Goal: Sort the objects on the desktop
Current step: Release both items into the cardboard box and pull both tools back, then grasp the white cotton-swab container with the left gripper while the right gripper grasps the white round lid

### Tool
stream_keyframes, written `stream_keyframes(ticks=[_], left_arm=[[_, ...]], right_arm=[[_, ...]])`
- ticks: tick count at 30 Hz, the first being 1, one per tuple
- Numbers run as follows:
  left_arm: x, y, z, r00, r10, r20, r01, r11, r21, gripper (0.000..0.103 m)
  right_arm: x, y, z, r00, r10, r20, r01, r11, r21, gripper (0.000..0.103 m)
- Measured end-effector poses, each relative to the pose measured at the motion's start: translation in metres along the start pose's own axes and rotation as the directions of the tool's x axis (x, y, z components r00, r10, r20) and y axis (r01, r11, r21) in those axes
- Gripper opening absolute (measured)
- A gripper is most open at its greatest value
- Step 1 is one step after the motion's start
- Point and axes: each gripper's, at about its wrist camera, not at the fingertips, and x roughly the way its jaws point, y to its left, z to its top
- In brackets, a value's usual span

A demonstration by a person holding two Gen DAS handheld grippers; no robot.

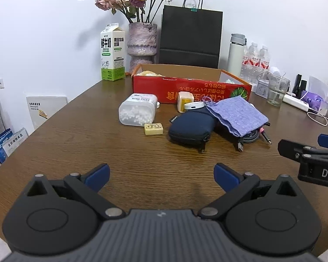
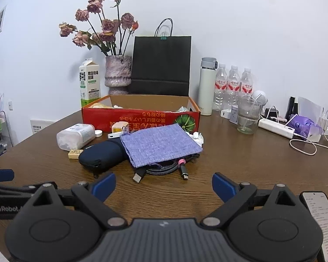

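Indoors, brown wood-grain table [image 1: 76, 131] against white wall [image 1: 43, 21], both grippers [image 1: 161, 175] [image 2: 164, 185] spread wide, empty.

Cloth pouch [image 2: 160, 145]: lying over cable [image 2: 164, 169], hiding most of it. Phone [image 2: 321, 218]: running off right edge. Box [image 1: 192, 91] contents: mostly hidden behind wall.

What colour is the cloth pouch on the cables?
Light purple-blue, woven; the cloth pouch shows best in the right wrist view.
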Motion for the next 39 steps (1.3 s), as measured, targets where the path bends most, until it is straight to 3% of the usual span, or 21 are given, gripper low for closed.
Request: stream_keyframes(ticks=[5,11,21,26,32,35,38,39], left_arm=[[0.012,0.009,0.012,1.0,0.005,0.006,-0.005,1.0,0.001,0.103],[0.047,0.029,0.042,0.998,0.06,0.027,-0.06,0.998,0.02,0.103],[0.113,0.046,0.083,1.0,0.022,-0.005,-0.022,0.998,0.063,0.103],[0.142,0.051,0.094,0.996,-0.067,-0.056,0.069,0.997,0.037,0.103],[0.166,0.053,0.101,0.994,-0.058,-0.089,0.063,0.996,0.055,0.102],[0.177,0.057,0.106,0.992,-0.065,-0.105,0.07,0.997,0.042,0.097],[0.187,0.062,0.11,0.985,-0.106,-0.134,0.108,0.994,0.004,0.079],[0.189,0.064,0.11,0.983,-0.116,-0.142,0.117,0.993,-0.006,0.074]], right_arm=[[0.011,-0.001,0.001,1.0,0.028,-0.006,-0.028,1.0,0.008,0.095],[0.036,0.013,0.02,0.998,0.062,0.008,-0.061,0.996,-0.063,0.094],[0.098,0.047,0.055,0.989,0.151,-0.008,-0.15,0.977,-0.151,0.085],[0.133,0.055,0.066,0.977,0.208,-0.052,-0.212,0.969,-0.122,0.082],[0.167,0.062,0.071,0.967,0.235,-0.095,-0.245,0.961,-0.124,0.078],[0.181,0.066,0.074,0.965,0.239,-0.109,-0.252,0.96,-0.124,0.073],[0.194,0.068,0.076,0.961,0.24,-0.136,-0.257,0.958,-0.125,0.062],[0.198,0.069,0.075,0.959,0.241,-0.148,-0.26,0.957,-0.126,0.055]])
